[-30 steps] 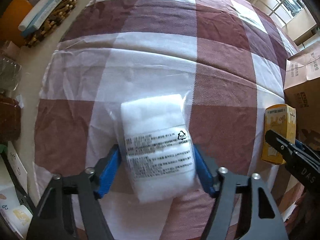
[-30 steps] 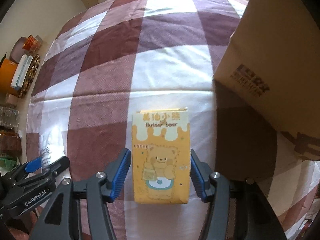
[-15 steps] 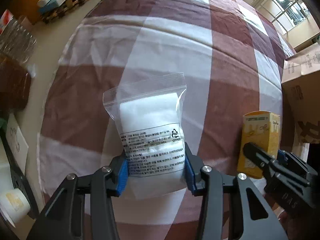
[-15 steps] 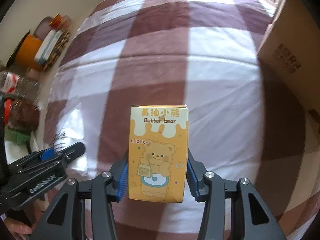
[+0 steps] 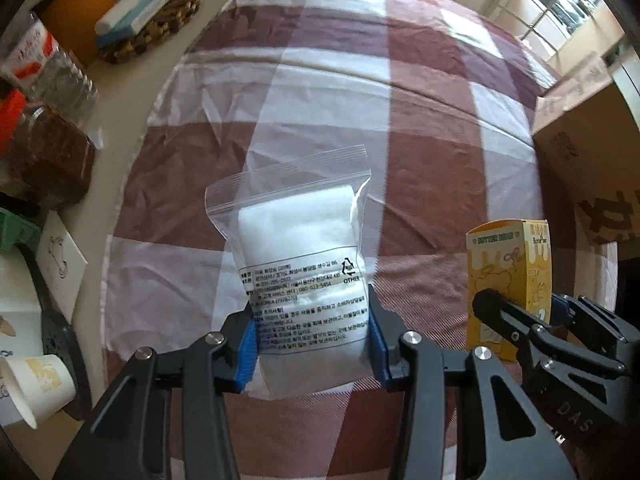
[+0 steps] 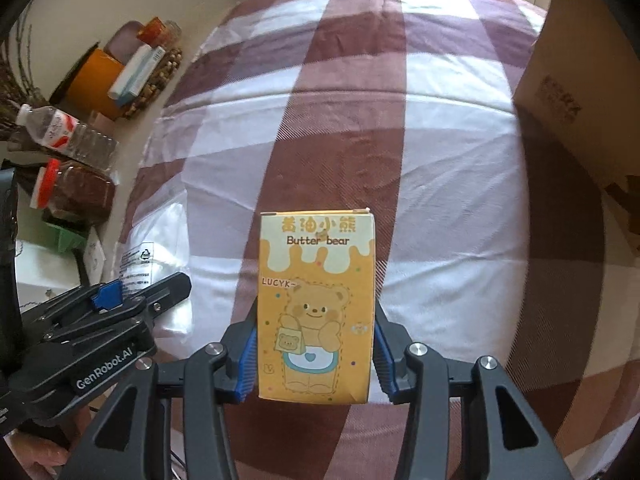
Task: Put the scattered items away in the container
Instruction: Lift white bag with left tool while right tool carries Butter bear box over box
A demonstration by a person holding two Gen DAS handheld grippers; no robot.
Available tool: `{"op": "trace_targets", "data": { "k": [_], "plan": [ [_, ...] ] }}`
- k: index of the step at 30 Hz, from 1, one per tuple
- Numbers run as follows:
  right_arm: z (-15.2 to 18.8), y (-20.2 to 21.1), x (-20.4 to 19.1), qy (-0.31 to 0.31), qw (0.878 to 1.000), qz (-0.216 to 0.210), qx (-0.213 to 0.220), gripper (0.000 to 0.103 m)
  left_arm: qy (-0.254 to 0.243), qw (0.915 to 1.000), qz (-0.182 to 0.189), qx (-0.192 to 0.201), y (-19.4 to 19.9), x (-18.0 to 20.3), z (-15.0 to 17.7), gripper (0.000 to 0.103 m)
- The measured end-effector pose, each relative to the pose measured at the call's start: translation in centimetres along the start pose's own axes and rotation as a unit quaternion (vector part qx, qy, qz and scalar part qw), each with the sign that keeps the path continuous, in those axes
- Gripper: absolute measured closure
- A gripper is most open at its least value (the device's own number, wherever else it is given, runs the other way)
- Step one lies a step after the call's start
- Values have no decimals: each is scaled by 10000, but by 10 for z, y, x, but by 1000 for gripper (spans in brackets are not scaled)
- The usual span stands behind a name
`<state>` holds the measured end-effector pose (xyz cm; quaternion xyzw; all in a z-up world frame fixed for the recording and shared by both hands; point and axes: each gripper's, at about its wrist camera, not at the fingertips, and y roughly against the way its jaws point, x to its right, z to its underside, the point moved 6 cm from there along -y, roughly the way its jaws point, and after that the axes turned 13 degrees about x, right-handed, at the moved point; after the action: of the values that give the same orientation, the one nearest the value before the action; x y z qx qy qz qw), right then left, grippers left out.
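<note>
Left gripper (image 5: 312, 340) clamped on zip bag (image 5: 300, 276) marked "OTHER", right gripper (image 6: 316, 352) clamped on yellow "Butter bear" box (image 6: 316, 304), "GenRobot.AI" on left gripper body.

The desk (image 5: 132, 112) has a pale top, covered over most of its area by a brown-and-white checked cloth (image 5: 420, 128). On the cloth, at the right edge, stands a cardboard box (image 5: 592, 136). On the bare strip left of the cloth: at the far end, a woven mat (image 5: 160, 32) carrying a white-and-blue packet (image 5: 136, 10); nearer, a clear plastic bottle (image 5: 52, 68) lying on its side; a red-lidded jar (image 5: 44, 152) with dark contents; nearest, a tipped paper cup (image 5: 38, 388).
</note>
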<state>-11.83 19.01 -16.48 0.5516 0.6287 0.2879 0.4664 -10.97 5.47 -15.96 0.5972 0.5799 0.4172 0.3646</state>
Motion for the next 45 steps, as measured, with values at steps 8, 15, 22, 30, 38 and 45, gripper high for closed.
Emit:
{"op": "trace_targets", "data": {
  "k": [8,15,22,30,38,45],
  "plan": [
    [1,52,1,-61,9990,-18,444,55,-261,9990,151,327,51,5,3,57],
    [10,91,2,-148,9969,2,777,55,-497,9969,273,540,89,17,14,57],
    [25,122,3,-246,9946,36,1010,55,-767,9942,382,654,114,32,26,57],
    [40,148,14,-440,9911,235,1238,55,-1122,9894,576,713,126,57,38,57],
    [53,167,34,-667,9865,484,1416,55,-1510,9830,728,746,132,85,44,57],
    [61,180,53,-894,9821,648,1525,55,-1815,9771,847,716,133,109,50,57]
  ]
}}
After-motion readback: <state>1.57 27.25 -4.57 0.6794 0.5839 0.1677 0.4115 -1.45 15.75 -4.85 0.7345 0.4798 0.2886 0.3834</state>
